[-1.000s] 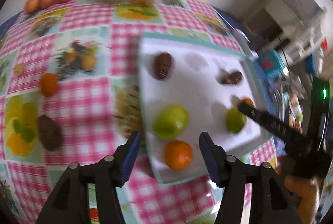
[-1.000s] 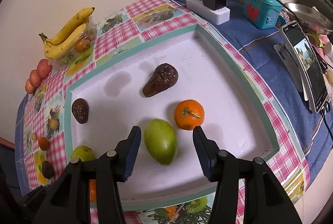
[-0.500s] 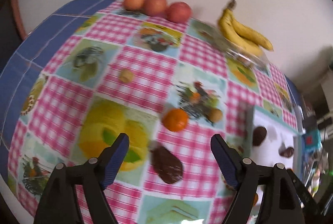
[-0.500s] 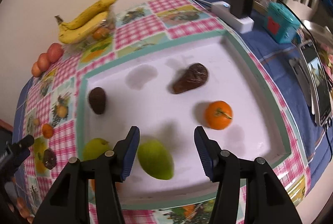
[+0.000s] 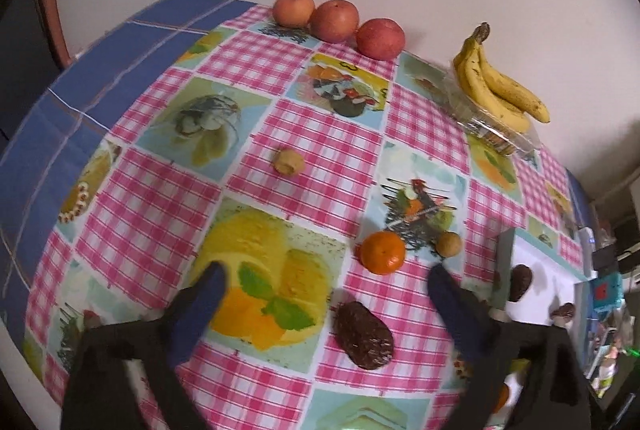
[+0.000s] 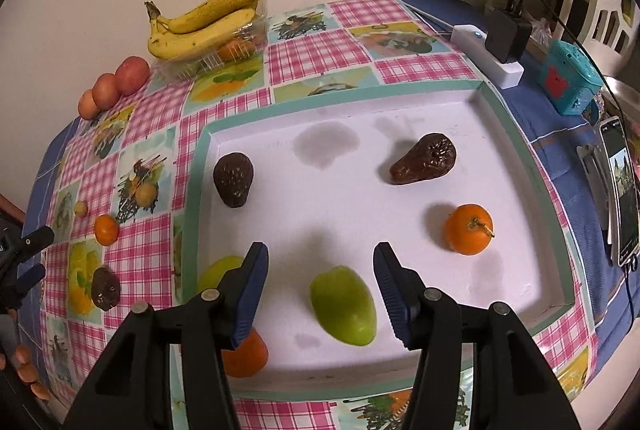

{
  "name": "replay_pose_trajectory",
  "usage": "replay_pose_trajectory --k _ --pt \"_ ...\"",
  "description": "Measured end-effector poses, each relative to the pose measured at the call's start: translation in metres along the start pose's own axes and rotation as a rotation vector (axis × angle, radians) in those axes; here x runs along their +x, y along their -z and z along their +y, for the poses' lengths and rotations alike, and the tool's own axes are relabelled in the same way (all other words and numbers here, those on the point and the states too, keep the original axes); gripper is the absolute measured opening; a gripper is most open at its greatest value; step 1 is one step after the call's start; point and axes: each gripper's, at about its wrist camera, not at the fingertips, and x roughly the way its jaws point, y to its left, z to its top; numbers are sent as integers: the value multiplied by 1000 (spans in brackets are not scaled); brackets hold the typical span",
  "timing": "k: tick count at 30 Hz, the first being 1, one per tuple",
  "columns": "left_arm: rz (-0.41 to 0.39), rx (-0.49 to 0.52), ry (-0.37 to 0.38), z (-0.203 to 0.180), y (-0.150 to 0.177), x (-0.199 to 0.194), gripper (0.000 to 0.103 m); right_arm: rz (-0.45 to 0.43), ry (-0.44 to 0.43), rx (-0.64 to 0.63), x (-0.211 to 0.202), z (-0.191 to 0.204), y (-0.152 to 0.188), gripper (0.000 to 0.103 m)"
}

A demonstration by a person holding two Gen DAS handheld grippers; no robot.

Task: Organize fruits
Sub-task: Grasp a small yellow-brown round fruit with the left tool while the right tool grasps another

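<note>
Against a plain cream wall, a tabletop (image 5: 256,70) draped in a pink-checked, fruit-printed oilcloth carries fruit waiting to be sorted. Seen from the left wrist, the left gripper (image 5: 324,278) points down at the cloth, its blue-padded fingers (image 5: 204,294) opening wide with nothing pressed between them; a dark brown, rough-skinned avocado (image 5: 363,335) lies on the cloth in the gap, touching neither pad. Just beyond it sit a small orange mandarin (image 5: 383,252) and a round tan fruit (image 5: 448,244), with a second tan fruit (image 5: 288,161) further off. Three red apples (image 5: 338,21) line the wall, and a bunch of yellow bananas (image 5: 496,86) rests on a clear plastic punnet (image 5: 496,134).

From the right wrist, the right gripper (image 6: 320,270) hangs over a white foam tray with a teal rim (image 6: 340,94). Its fingers (image 6: 392,282) stand partly spread and grip nothing; a green mango-shaped fruit (image 6: 344,304) lies on the tray between them, clear of both pads. Also in the tray are two dark brown avocados (image 6: 233,179) (image 6: 426,159), a stemmed orange (image 6: 469,229), a green apple (image 6: 216,272) and another orange (image 6: 244,352), both partly hidden behind the left finger. Beside the tray lie a white power strip (image 6: 486,52), a teal toy box (image 6: 568,78) and a propped smartphone (image 6: 622,190).
</note>
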Motion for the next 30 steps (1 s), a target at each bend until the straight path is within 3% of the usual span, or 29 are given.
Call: replay_pose_trajectory --k 1,4,19,30 --pt "-5 3 -11 1 0 0 103 -1 1 2 0 1 0 57" --pt "-7 5 -22 4 -1 1 103 -5 4 1 1 3 1 91" --pt "-49 5 -68 20 -10 -3 103 -76 -52 23 2 15 1 91" --pt "-125 -121 -154 80 -28 -15 103 -62 -188 -88 3 71 2 91"
